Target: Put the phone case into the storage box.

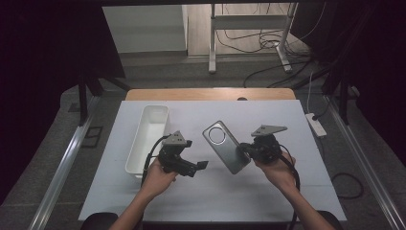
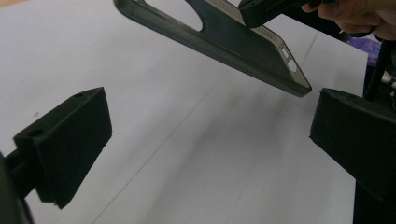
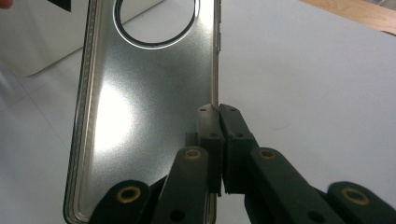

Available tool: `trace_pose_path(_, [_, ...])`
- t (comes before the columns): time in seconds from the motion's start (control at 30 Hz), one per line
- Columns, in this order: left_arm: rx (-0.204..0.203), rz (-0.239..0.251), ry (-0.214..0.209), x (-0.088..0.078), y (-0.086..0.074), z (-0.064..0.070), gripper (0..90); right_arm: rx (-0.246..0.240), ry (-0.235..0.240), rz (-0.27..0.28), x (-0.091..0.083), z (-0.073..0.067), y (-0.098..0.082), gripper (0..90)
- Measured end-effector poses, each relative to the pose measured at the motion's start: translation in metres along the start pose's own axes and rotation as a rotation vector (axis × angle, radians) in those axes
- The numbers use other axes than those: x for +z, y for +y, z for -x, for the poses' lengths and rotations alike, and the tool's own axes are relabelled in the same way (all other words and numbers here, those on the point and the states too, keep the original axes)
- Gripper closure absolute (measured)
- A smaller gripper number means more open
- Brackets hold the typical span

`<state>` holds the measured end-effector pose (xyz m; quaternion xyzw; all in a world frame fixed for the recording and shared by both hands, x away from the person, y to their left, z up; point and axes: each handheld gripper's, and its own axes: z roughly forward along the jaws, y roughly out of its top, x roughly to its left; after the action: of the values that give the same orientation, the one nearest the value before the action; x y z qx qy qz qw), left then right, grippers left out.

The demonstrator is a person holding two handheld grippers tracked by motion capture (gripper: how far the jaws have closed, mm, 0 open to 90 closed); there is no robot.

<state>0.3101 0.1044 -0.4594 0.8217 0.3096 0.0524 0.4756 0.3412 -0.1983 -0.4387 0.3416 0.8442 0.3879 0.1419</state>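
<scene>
The right hand-held gripper point(image 1: 245, 149) is pinched tight on one long edge of the phone case point(image 1: 225, 146). In the right gripper view its two jaws are squeezed together on the thin side wall of the case point(image 3: 140, 102), low in the middle of the frame. The case is up in the air, tilted, in the middle of the high view, with its round camera hole toward the top.

The left hand-held gripper point(image 1: 200, 166) is open wide and holds nothing. In the left gripper view its jaws stand far apart at the left and right sides, and the case point(image 2: 243, 46) hangs above them at the top of the frame, not touching.

It looks like the case is being passed from one hand to the other, or going to the white tray point(image 1: 148, 136) at the left of the white bench point(image 1: 268, 191).

To do it well, I think the left one should come up slowly until the free long edge sits between its jaws. It should close fully before the right one lets go. A thin edge can slip, so bite deep and keep the case steady.
</scene>
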Motion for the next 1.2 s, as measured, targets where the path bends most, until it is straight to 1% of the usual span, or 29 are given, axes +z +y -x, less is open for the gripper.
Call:
trace_pose_path(0.03, [-0.001, -0.008, -0.001, 0.001, 0.000, 0.001, 0.0, -0.001, 0.001, -0.001, 0.000, -0.001, 0.000, 88.5])
trace_pose_path(0.13, [0.001, -0.012, 0.002, 0.003, 0.001, 0.001, 0.5, -0.007, 0.006, 0.003, 0.001, -0.004, 0.001, 88.5])
trace_pose_path(0.33, [-0.013, -0.023, -0.002, 0.007, 0.002, 0.004, 1.6, -0.015, 0.014, 0.013, 0.002, -0.011, 0.002, 88.4])
trace_pose_path(0.43, [-0.024, -0.034, -0.013, 0.011, 0.003, 0.007, 1.3, -0.022, 0.020, 0.018, 0.003, -0.016, 0.003, 88.5])
trace_pose_path(0.5, [-0.021, -0.040, -0.010, 0.013, 0.004, 0.008, 0.9, -0.025, 0.027, 0.021, 0.004, -0.019, 0.004, 88.5])
trace_pose_path(0.57, [-0.024, -0.040, -0.023, 0.014, 0.004, 0.009, 0.5, -0.032, 0.033, 0.021, 0.005, -0.023, 0.004, 88.5])
trace_pose_path(0.6, [-0.024, -0.040, -0.023, 0.014, 0.004, 0.009, 0.5, -0.032, 0.033, 0.021, 0.005, -0.023, 0.004, 88.5])
trace_pose_path(0.67, [-0.035, -0.045, -0.027, 0.016, 0.005, 0.011, 0.6, -0.037, 0.036, 0.020, 0.006, -0.026, 0.004, 88.5])
trace_pose_path(0.77, [-0.047, -0.062, -0.019, 0.019, 0.005, 0.013, 3.2, -0.039, 0.043, 0.024, 0.008, -0.031, 0.005, 88.4])
trace_pose_path(0.9, [-0.082, -0.065, -0.036, 0.020, 0.005, 0.012, 10.3, -0.047, 0.051, 0.027, 0.010, -0.036, 0.005, 88.4])
trace_pose_path(1.13, [-0.132, -0.085, -0.065, 0.021, 0.003, 0.008, 30.7, -0.056, 0.055, 0.031, 0.012, -0.040, 0.005, 88.4])
trace_pose_path(1.17, [-0.132, -0.085, -0.065, 0.021, 0.003, 0.008, 32.9, -0.056, 0.055, 0.031, 0.012, -0.040, 0.005, 88.4])
trace_pose_path(1.2, [-0.150, -0.090, -0.079, 0.022, 0.002, 0.006, 35.8, -0.059, 0.052, 0.030, 0.012, -0.040, 0.005, 88.4])
